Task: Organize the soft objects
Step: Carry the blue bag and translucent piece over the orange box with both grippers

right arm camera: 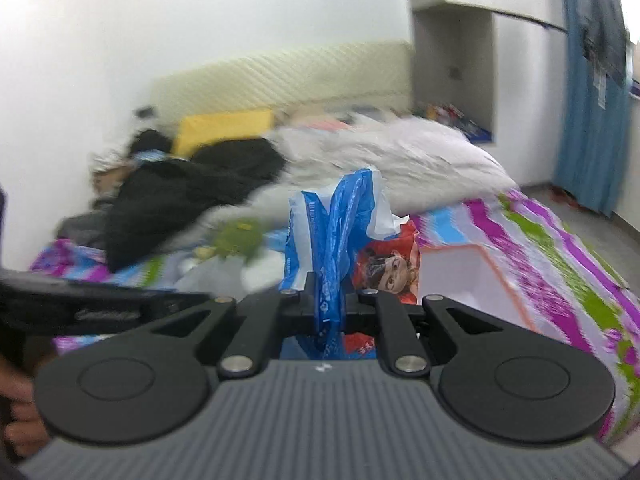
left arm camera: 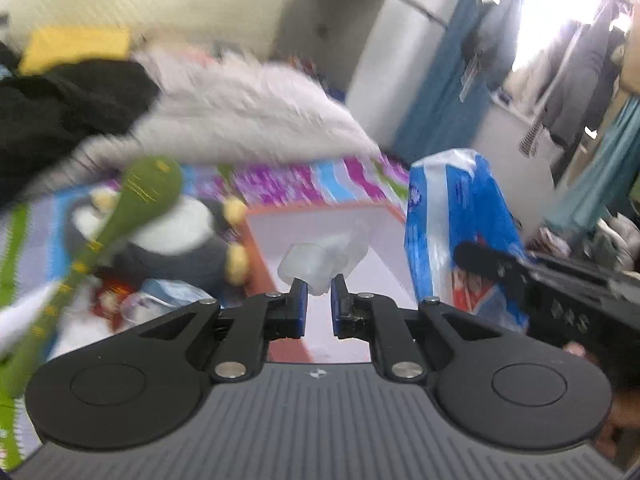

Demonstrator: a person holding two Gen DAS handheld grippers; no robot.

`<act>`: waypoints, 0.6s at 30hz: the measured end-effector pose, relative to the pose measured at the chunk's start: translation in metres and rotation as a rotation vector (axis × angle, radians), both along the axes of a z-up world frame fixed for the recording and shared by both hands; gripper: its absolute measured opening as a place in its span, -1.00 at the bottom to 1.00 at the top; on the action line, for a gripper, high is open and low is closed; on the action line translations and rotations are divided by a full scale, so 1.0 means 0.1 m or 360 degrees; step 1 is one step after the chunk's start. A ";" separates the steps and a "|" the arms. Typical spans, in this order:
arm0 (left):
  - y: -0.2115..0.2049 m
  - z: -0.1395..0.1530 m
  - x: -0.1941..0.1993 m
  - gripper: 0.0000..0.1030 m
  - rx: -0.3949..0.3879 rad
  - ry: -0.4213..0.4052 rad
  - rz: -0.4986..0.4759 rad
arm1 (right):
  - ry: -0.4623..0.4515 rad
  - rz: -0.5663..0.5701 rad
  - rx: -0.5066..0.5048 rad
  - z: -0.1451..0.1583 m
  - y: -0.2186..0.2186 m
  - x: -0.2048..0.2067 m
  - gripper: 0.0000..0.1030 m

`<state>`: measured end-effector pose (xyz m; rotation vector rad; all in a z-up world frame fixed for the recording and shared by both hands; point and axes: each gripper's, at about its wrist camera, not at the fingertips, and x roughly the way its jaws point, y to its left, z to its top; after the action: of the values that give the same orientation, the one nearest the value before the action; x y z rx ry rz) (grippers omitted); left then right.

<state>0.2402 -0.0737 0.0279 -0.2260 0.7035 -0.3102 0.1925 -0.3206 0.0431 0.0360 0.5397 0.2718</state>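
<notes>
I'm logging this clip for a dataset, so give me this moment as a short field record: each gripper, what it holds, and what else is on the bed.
left gripper: shut on clear plastic piece
right gripper: shut on blue plastic bag
box: white inside, orange rim, on the striped bedsheet
green plush toy: lies left of the box
bedding: grey blanket, black garment, yellow pillow
image quality: motion blur

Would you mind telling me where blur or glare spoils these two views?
Left wrist view: the window is blown out white, and the white duvet and green toy smear with motion, while the left gripper stays sharp. Right wrist view: the bed is streaked, but the blue bag in the right gripper reads clearly.
</notes>
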 end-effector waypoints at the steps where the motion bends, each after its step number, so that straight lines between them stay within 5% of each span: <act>1: -0.07 -0.05 0.11 -0.73 -0.0004 0.0048 -0.0027 | 0.0020 -0.0027 -0.0027 -0.05 -0.07 0.10 -0.77; 12: -0.94 -0.75 1.19 -0.73 0.0255 0.0342 -0.0265 | 0.0474 -0.0247 -0.0207 -0.92 -0.74 1.02 -0.76; 18: -1.18 -1.21 1.54 -0.72 0.0258 0.0572 -0.0312 | 0.0667 -0.0244 -0.0203 -1.35 -0.87 1.18 -0.75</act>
<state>0.3947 -0.1918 -0.0930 -0.0570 1.1048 -0.4025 0.3101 -0.4079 -0.0917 0.0103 0.9651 0.0777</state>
